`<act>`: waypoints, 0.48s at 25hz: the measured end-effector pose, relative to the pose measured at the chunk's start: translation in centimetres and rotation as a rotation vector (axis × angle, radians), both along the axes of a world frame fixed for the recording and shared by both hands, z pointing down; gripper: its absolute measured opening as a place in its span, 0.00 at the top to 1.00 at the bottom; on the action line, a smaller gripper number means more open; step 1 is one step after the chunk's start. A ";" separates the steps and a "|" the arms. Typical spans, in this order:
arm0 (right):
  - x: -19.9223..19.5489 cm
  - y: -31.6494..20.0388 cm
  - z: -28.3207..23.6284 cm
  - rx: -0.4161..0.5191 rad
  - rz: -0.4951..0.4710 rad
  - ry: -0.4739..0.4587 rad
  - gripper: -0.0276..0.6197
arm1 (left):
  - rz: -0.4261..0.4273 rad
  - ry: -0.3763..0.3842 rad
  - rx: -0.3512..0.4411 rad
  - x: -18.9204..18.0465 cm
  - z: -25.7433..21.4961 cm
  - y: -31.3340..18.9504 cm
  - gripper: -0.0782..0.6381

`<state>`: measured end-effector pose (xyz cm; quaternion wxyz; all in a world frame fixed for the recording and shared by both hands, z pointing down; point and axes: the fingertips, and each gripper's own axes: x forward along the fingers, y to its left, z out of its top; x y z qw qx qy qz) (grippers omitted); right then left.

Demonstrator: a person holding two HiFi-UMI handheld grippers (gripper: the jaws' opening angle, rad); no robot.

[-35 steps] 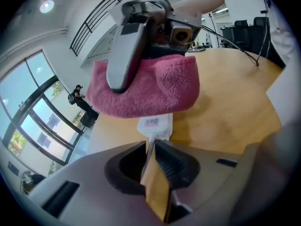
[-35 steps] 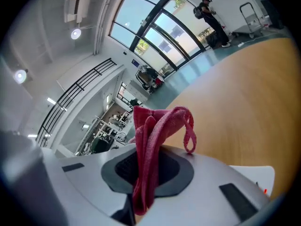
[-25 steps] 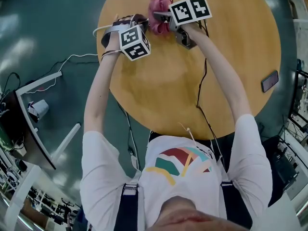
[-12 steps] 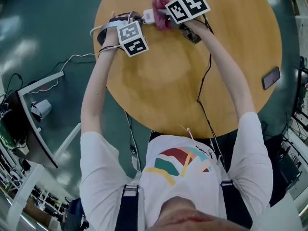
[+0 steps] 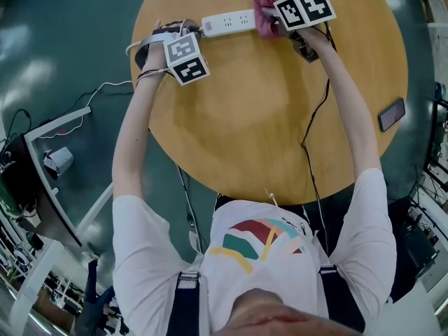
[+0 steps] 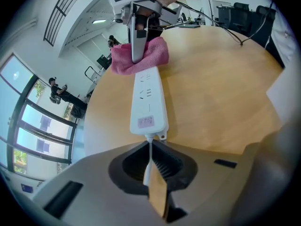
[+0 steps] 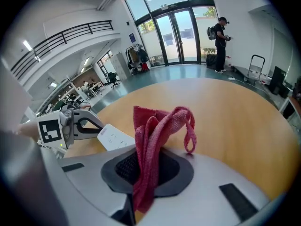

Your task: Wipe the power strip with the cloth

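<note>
Both clenched | left hand-held gripper (image 6: 151,167) on cord (image 6: 149,150) of power strip (image 5: 227,23) | right hand-held gripper (image 7: 141,175) holds cloth (image 7: 157,126) at opposite end | we read long axis along far edge of worktop (image 5: 266,117)

Bright, even indoor light falls on the round light-wood worktop (image 5: 266,131) in the head view, and the arms throw only faint, soft shadows on it. Left of the worktop, the glossy teal floor (image 5: 70,19) carries pale glare patches. Both gripper views are ringed by a dark vignette and bend lines hard toward their edges. Beyond the worktop, daylight nearly washes out the tall glass doors (image 7: 181,29). The white plastic power strip (image 6: 148,102) and pink terry cloth (image 7: 155,140) look sharp.
</note>
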<state>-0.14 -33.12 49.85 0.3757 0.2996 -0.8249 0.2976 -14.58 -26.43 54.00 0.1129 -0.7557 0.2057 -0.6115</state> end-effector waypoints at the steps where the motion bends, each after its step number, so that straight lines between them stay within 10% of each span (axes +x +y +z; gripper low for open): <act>1: 0.4 -0.2 0.0 0.005 0.007 0.005 0.90 | -0.001 -0.002 0.002 -0.1 0.0 -0.1 0.80; 12: 2.2 -0.5 0.2 -0.009 0.033 -0.034 0.90 | 0.000 0.000 -0.005 0.1 0.0 0.0 0.80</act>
